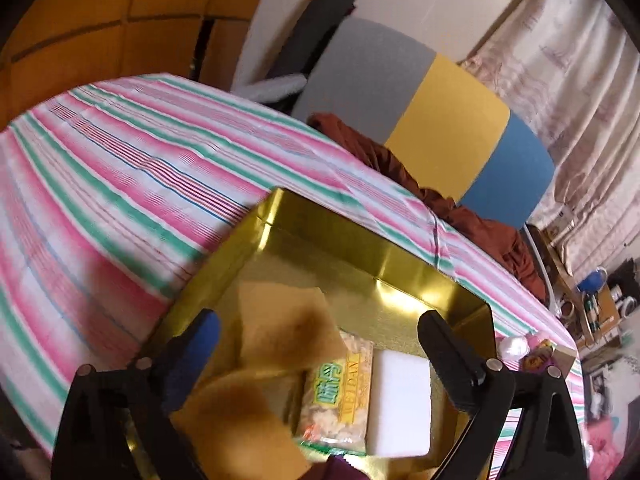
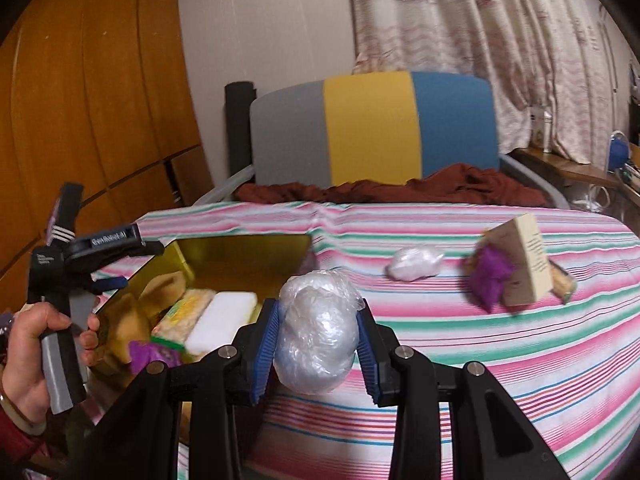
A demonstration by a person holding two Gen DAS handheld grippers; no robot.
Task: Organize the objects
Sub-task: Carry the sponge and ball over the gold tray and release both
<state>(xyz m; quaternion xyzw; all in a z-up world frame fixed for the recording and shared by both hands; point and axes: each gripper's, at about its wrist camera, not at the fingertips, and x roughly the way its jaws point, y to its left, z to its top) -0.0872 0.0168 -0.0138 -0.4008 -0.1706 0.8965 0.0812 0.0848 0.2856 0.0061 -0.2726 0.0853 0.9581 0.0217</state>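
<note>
The clear plastic-wrapped ball (image 2: 318,330) sits squeezed between the blue pads of the right gripper (image 2: 318,344), raised over the striped cloth (image 2: 480,352) just beside the gold tin (image 2: 240,256). To place it well, I'd carry it left over the tin's rim and lower it into bare floor behind the white block (image 2: 224,320) and snack packet (image 2: 186,314) before letting go. The left gripper (image 1: 316,336) hangs over the tin, spread wide and empty; best kept out of the way

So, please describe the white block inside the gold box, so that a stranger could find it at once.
On the striped tablecloth stands an open gold box. Inside it, along its right side, the white block lies flat beside a snack packet with green lettering. It alone there is plain white with no print.
</note>
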